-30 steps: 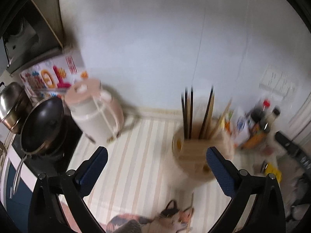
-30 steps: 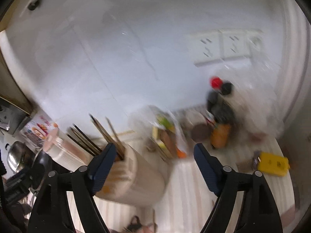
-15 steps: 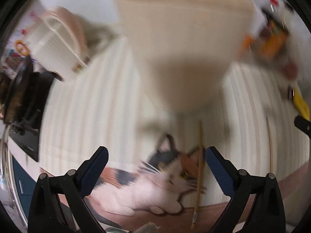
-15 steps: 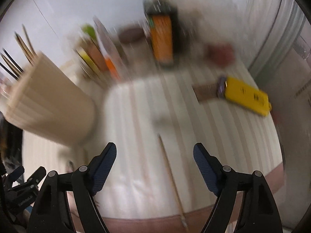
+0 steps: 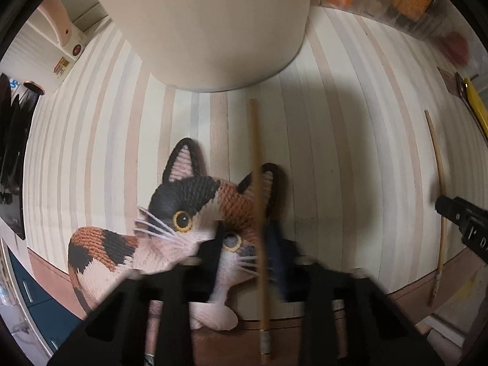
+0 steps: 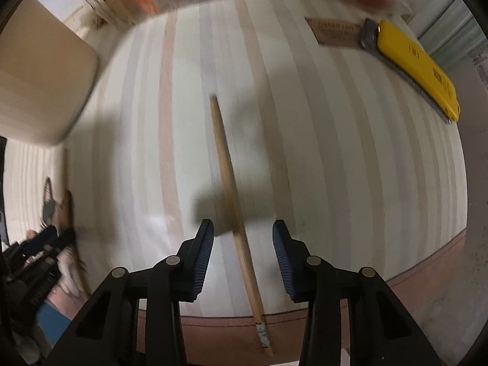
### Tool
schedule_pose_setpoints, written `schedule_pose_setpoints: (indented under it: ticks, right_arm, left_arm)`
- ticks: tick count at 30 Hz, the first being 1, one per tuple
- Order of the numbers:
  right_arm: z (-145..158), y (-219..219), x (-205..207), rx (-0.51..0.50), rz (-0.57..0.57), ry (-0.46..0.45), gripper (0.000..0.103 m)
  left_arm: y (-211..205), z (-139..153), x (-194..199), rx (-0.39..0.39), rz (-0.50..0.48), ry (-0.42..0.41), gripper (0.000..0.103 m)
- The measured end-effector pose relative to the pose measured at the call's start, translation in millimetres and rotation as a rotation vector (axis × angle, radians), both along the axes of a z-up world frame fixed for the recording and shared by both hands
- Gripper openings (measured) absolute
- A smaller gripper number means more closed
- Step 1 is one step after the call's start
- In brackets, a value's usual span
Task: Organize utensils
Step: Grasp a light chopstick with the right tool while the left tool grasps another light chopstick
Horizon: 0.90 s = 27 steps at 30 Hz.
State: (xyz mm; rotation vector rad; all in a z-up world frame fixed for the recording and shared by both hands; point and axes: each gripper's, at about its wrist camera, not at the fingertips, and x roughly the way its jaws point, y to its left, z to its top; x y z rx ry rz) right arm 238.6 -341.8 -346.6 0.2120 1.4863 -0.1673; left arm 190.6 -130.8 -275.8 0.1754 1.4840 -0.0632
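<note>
Left wrist view: a wooden chopstick point(image 5: 257, 201) runs up the middle of the frame, and the left gripper point(image 5: 259, 250), blurred at bottom centre, has its jaws clamped on it over a cat-shaped mat point(image 5: 170, 228). Right wrist view: a second chopstick point(image 6: 235, 213) lies on the striped tabletop point(image 6: 335, 152) between the right gripper's point(image 6: 242, 244) closing jaws, pads not touching. A beige holder point(image 5: 207, 24) stands above.

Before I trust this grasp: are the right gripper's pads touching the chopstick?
Apart. Right wrist view shows the right gripper closing, striped mat visible between each pad and the chopstick.
</note>
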Motion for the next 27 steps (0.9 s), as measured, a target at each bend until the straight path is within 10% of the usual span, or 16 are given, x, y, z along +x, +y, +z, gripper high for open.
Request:
schedule_pose_setpoints:
  ticks: [6,15,27]
  right_arm:
    - [-5,3,-11,-0.053,0.008,-0.001,0.009]
    - [-18,54,-4,0.154,0.010,0.027,0.007]
    - [-26,94,7,0.054,0.092,0.064,0.007]
  left_arm:
    - [25,5,1,0.043,0.055,-0.015,0.005]
    - [91,15,-9,0.050,0.136,-0.007,0.005]
    - [107,18,-7,0.029,0.045,-0.028,0.005]
